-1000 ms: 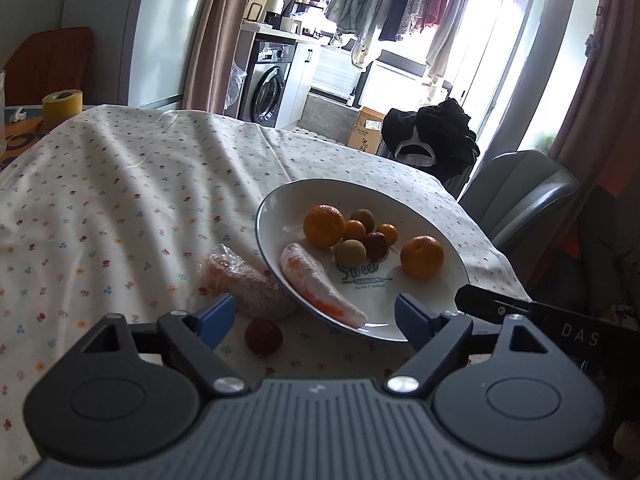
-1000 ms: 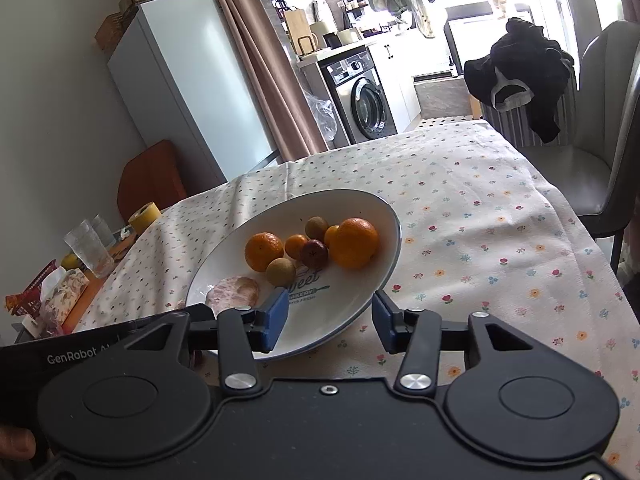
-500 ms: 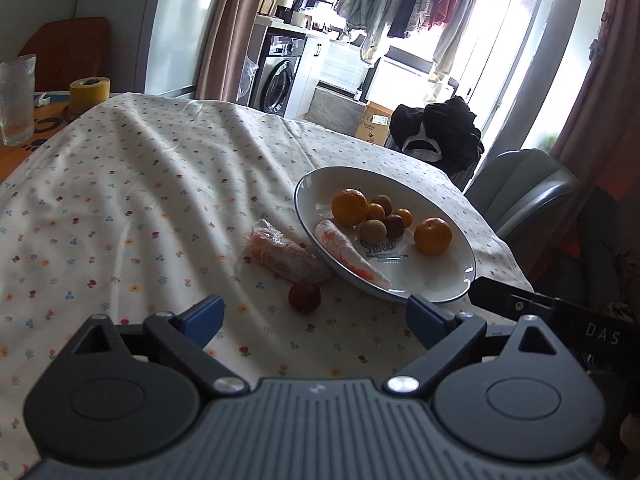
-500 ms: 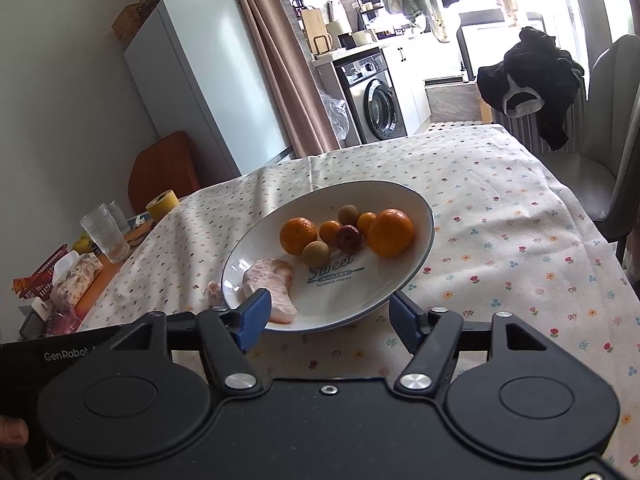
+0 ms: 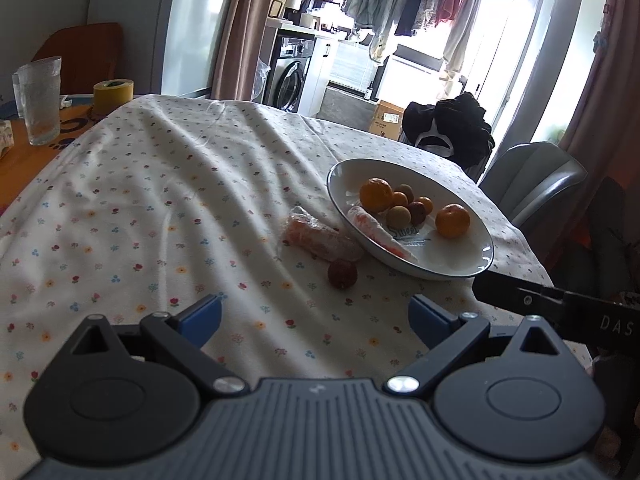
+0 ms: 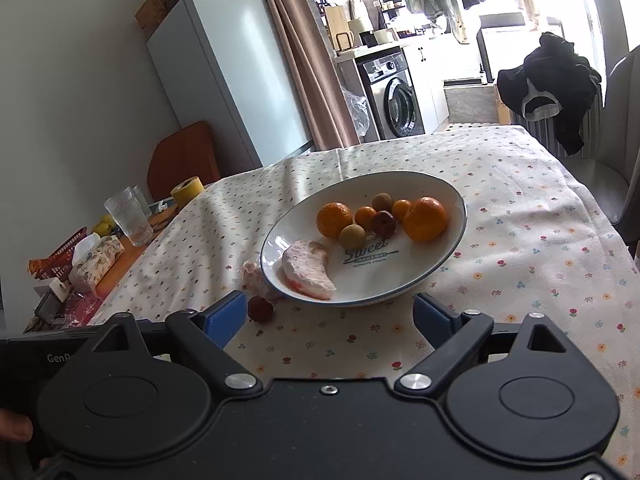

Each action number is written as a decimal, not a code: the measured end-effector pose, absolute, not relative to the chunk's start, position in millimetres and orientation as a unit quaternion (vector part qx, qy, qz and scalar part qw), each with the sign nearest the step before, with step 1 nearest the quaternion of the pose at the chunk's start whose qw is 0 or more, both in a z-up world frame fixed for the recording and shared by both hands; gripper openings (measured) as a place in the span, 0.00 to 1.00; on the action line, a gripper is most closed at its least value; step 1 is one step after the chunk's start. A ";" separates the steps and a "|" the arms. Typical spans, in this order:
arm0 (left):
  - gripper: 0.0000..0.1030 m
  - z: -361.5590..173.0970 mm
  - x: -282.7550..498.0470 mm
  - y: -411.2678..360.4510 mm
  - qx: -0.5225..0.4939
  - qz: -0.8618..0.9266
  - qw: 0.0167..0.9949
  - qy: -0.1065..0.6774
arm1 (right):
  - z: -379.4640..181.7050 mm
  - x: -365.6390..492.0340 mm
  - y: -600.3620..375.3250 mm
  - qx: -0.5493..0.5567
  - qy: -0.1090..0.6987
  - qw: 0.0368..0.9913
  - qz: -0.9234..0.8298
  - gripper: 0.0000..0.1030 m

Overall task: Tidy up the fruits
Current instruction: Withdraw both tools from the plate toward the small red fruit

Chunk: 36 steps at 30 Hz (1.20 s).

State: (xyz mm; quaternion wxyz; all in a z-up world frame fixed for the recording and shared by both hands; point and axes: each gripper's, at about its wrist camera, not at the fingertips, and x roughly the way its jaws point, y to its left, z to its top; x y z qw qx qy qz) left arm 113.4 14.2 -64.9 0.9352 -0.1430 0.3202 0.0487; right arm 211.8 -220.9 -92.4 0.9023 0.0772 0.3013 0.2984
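Observation:
A white plate [image 5: 460, 258] [image 6: 436, 272] on the flowered tablecloth holds two oranges [image 5: 375, 195] [image 6: 425, 219], several small fruits and a wrapped pink fruit slice [image 5: 380, 233] [image 6: 309, 264]. A second wrapped slice [image 5: 320, 237] [image 6: 256, 276] and a small dark red fruit [image 5: 342, 274] [image 6: 260, 309] lie on the cloth just left of the plate. My left gripper [image 5: 315, 318] is open and empty, held back from the red fruit. My right gripper [image 6: 330, 316] is open and empty, near the plate's front rim.
Glasses [image 5: 40, 100] [image 6: 130, 216], a yellow tape roll [image 5: 113, 96] [image 6: 187, 190] and a tissue pack [image 6: 96, 258] stand at the table's left end. A grey chair [image 5: 532, 184] with dark clothes [image 6: 548, 84] stands at the right.
Both grippers have drawn back from the plate, which now looks smaller and farther. The right gripper's jaws have opened wider. The fruits have not moved.

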 end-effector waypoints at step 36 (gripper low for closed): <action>1.00 -90.2 99.6 98.8 -0.200 0.134 0.916 0.321 | -117.4 217.2 -123.3 0.033 0.336 0.879 0.336 0.96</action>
